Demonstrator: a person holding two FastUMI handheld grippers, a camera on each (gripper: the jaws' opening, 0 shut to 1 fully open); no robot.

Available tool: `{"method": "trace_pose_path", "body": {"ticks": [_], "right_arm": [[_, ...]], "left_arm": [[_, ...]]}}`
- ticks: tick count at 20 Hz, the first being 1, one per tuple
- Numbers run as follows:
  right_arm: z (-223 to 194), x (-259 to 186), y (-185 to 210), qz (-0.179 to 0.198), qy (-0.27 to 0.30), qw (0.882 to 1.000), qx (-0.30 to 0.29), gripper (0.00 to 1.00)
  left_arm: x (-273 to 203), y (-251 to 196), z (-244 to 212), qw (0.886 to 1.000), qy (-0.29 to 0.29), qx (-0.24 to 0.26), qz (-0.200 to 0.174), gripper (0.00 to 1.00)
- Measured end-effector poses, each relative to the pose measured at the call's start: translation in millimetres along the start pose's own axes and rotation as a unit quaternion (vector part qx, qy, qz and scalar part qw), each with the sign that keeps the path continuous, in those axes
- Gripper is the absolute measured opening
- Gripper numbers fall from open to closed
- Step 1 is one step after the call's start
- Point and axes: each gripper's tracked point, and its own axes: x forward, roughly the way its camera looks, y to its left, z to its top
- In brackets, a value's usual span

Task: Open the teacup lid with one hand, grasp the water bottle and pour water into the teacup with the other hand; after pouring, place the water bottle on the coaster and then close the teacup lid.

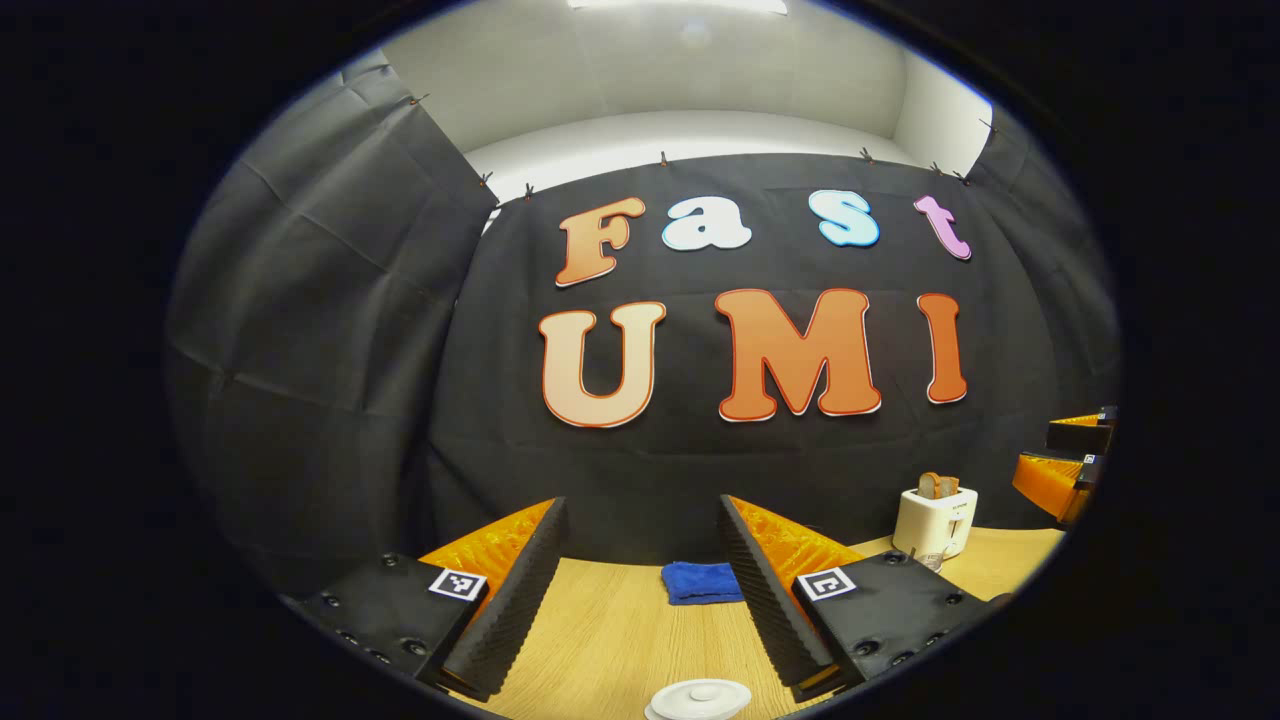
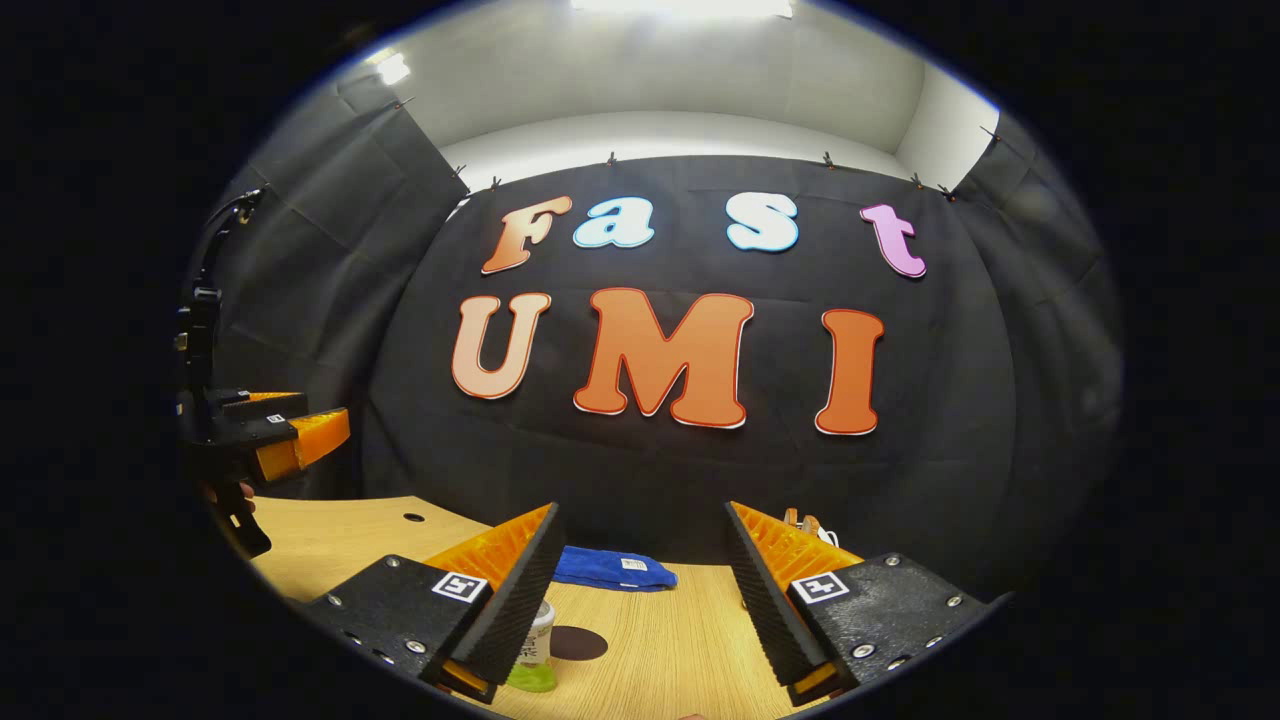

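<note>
In the left gripper view, the white teacup lid (image 1: 700,697) with its round knob sits on the cup at the bottom edge, just ahead of my open left gripper (image 1: 641,510), whose fingers hold nothing. In the right gripper view, the water bottle (image 2: 537,648), with a pale cap and green liquid, stands on the table partly hidden behind the left finger of my open right gripper (image 2: 641,512). The dark round coaster (image 2: 579,643) lies just right of the bottle. Each gripper also appears at the edge of the other's view: the right gripper (image 1: 1072,455) and the left gripper (image 2: 285,432).
A folded blue cloth (image 1: 703,582) (image 2: 612,570) lies at the back of the wooden table (image 1: 610,640) by the black wall. A white toaster (image 1: 935,520) holding bread stands at the back right. A small hole (image 2: 414,517) shows in the tabletop.
</note>
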Motion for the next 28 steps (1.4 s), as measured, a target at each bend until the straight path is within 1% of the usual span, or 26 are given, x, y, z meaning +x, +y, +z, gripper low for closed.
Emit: {"method": "trace_pose_path", "body": {"ticks": [2, 5, 7, 9, 12, 13, 15, 18, 20, 22, 25, 28], "right_arm": [[-6, -1, 3, 0.003, 0.005, 1.000, -0.002, 0.95], [-19, 0, 2, 0.004, 0.022, 1.000, 0.002, 0.95], [-25, -1, 7, 0.015, 0.026, 1.000, 0.010, 0.95], [-30, -4, 14, 0.033, 0.030, 0.999, 0.013, 0.95], [-39, -6, 17, 0.043, 0.038, 0.998, 0.006, 0.95], [-42, -6, 20, 0.047, 0.040, 0.998, 0.003, 0.95], [-49, -8, 25, 0.054, 0.045, 0.998, -0.001, 0.95], [-57, -10, 27, 0.058, 0.055, 0.997, 0.000, 0.95], [-62, -10, 28, 0.061, 0.061, 0.996, 0.005, 0.95], [-65, -9, 29, 0.062, 0.065, 0.996, 0.006, 0.95], [-71, -10, 28, 0.062, 0.069, 0.996, 0.004, 0.95], [-79, -9, 30, 0.065, 0.077, 0.995, 0.003, 0.95]], "left_arm": [[2, -4, -11, 1.000, 0.014, -0.004, -0.009, 0.96], [3, -12, -33, 0.999, 0.041, 0.000, -0.028, 0.97], [1, -18, -44, 0.998, 0.054, 0.001, -0.042, 0.96], [1, -21, -58, 0.996, 0.072, 0.003, -0.048, 0.96], [-2, -27, -76, 0.994, 0.094, -0.007, -0.059, 0.96], [-2, -28, -82, 0.993, 0.101, -0.009, -0.061, 0.98], [-5, -30, -96, 0.991, 0.117, -0.013, -0.068, 0.98], [-11, -40, -123, 0.984, 0.151, -0.006, -0.091, 0.96], [-15, -43, -138, 0.981, 0.168, 0.008, -0.099, 0.98], [-20, -47, -150, 0.977, 0.182, 0.017, -0.107, 0.96], [-26, -55, -167, 0.971, 0.204, 0.023, -0.123, 0.98], [-31, -55, -186, 0.965, 0.228, 0.028, -0.128, 0.96]]}}
